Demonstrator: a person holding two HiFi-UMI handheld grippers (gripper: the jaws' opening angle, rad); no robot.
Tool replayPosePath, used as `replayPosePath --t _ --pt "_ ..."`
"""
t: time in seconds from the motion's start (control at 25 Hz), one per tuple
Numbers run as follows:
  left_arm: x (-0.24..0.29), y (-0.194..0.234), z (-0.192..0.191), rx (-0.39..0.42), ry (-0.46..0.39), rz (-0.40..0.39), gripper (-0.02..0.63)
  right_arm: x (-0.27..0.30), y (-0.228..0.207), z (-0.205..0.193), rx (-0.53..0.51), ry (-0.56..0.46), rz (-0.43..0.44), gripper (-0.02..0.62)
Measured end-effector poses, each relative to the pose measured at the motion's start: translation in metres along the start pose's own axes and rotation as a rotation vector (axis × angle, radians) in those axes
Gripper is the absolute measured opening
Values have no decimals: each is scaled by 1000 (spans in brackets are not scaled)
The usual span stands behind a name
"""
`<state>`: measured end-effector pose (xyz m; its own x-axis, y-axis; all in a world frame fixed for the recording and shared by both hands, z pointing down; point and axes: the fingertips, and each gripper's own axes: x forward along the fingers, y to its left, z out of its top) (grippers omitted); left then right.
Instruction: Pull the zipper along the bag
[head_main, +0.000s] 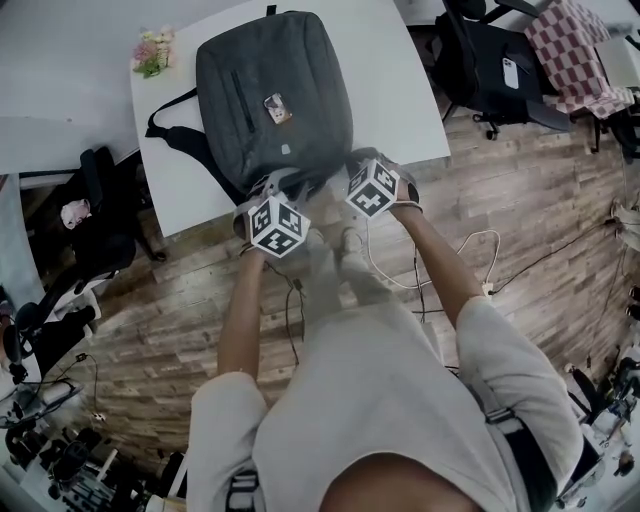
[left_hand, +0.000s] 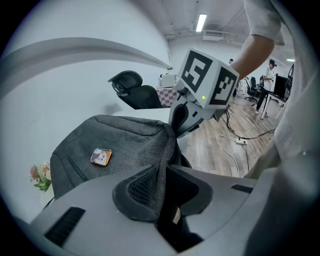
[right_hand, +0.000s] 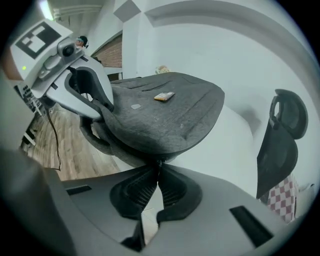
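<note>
Lying flat on the white desk (head_main: 400, 90), the dark grey fabric backpack (head_main: 270, 100) reaches the desk's front edge with its near side, right where I stand. My right tongs (right_hand: 158, 169) are pinched shut on what I take to be the small dark zipper pull (right_hand: 160, 161) at the backpack's rim. My left tongs (left_hand: 161, 182) clamp a fold of the grey fabric near it. First worry: the pull is tiny, so a crooked tug could slip it from the pads. Second worry: if my left grip gives, the whole backpack could drag along with the pull, or off the edge. Room along the rim looks free. The small bunch of flowers (head_main: 152, 52) sits well apart at the far corner.
</note>
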<state>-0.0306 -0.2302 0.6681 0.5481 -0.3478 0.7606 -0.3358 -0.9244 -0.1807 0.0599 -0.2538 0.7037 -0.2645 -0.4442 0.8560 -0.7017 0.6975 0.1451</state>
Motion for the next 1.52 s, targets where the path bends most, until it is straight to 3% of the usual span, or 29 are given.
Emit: replayPosePath --t 0.12,0.32,0.44,0.64,1.0,1.24,1.52 --pt "-3 1 2 -21 -14 0 81 -3 9 -1 48 5 -3 18" --pt "-7 -11 -4 56 -20 -21 87 -4 15 -4 64 10 14 18" --pt "-16 -12 -5 76 -30 -17 150 -4 16 -5 40 19 21 18" --pt "-32 -8 -38 169 59 15 210 -3 13 -7 35 23 30 18" --pt "-64 19 -69 191 91 62 228 -3 11 -6 -10 22 41 18" --pt "-75 30 -98 343 182 59 242 -4 10 -6 -3 15 46 18" --pt "-63 39 -103 491 219 146 265 -3 12 -5 -11 13 44 18"
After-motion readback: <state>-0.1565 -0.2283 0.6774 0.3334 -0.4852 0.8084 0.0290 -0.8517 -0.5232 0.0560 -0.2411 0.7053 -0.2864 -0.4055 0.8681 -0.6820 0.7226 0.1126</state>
